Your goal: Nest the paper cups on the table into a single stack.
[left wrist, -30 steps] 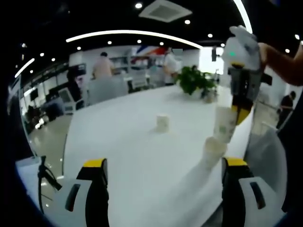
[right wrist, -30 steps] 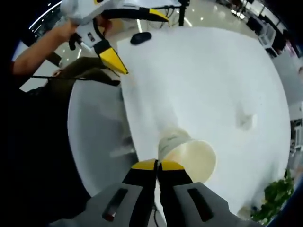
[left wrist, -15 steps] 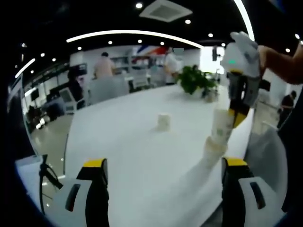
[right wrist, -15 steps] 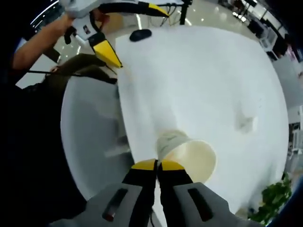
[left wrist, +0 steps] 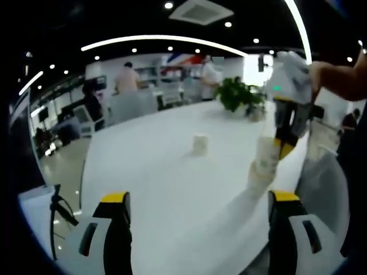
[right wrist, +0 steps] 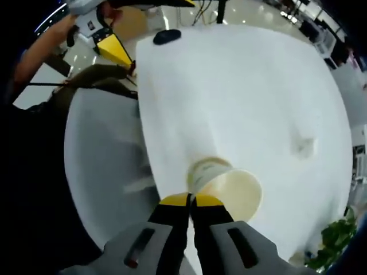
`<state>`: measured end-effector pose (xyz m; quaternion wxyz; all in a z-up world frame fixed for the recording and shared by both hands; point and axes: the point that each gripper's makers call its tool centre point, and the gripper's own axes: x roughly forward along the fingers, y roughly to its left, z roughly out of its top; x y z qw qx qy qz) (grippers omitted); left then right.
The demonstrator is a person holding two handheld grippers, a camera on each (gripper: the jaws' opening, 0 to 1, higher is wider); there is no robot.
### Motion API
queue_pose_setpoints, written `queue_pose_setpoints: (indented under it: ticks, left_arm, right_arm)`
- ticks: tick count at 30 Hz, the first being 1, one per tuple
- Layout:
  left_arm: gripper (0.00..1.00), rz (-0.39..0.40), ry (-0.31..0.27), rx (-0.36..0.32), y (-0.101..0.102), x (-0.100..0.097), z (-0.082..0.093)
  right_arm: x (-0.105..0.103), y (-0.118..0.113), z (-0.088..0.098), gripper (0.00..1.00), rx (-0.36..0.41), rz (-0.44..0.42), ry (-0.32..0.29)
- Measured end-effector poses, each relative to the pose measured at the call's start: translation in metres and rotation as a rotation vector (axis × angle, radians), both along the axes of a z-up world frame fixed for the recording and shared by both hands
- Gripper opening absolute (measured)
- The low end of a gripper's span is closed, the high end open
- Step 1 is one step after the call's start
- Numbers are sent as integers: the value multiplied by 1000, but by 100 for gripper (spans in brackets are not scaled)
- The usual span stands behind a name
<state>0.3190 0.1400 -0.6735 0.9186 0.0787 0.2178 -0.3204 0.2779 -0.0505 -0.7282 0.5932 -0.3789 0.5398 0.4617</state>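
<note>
Right fingers [right wrist: 191, 200]: I pinch the pale paper cup's [right wrist: 229, 186] rim, probably above the standing cup [left wrist: 258, 179].
Left fingers [left wrist: 198, 200]: wide apart, empty.
Next: I'd lower straight, mouths aligned; lone cup [left wrist: 199, 144] waits at 12 o'clock on the white bench [left wrist: 160, 172].

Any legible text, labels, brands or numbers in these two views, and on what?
None can be read.
Held white paper cup in the right gripper: faint greenish marks, too blurred.
Red and blue banner on the far wall: too small.
Lone white paper cup on the white table: no print visible.
</note>
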Motion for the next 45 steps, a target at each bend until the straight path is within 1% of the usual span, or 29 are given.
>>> queue_pose_setpoints:
  ticks: [2,6,18,24,29,32,34,36,37,39,40,43,45]
  left_arm:
    - [98,0,1,2,1,0,-1]
    - [98,1,5,3,0,-1,-2]
    - [97,5,6,2,-1,-1,-4]
    - [97,7,9,-1,-3,-2,-5]
    - [97,6,11,-4,-6,-2,-6]
    - [97,5,14,-5,-8,-3,-7]
    - [97,3,13,-4,-9,-4,-7]
    - [97,3,11,-4,-9,-4,-6]
    - [97,3,11,-4,-9,-4,-6]
    - [97,4,12,-2,-9,-3,-6]
    - [97,5,13,-2,-9,-3,-6]
    - [97,7,12,-5,-9,-3,-5]
    - [97,7,10,-10,-10,-2,-4]
  right_arm:
    - [1,2,-3,0,13,-12,5]
    - [5,3,-14,0,14,-17,-6]
    - [6,3,-25,0,19,-10,-16]
    - [3,2,-34,0,36,2,-12]
    - [3,1,-38,0,63,-21,2]
    - [3,1,-37,0,79,-28,1]
    - [5,2,-36,1,95,-10,-18]
    - [7,1,-33,3,105,11,-35]
    - [11,3,-29,5,125,16,-52]
    - [13,5,-24,7,149,12,-55]
    - [13,5,-23,7,154,7,-49]
    - [16,5,-15,8,163,1,-66]
    - [18,5,-8,9,183,4,-78]
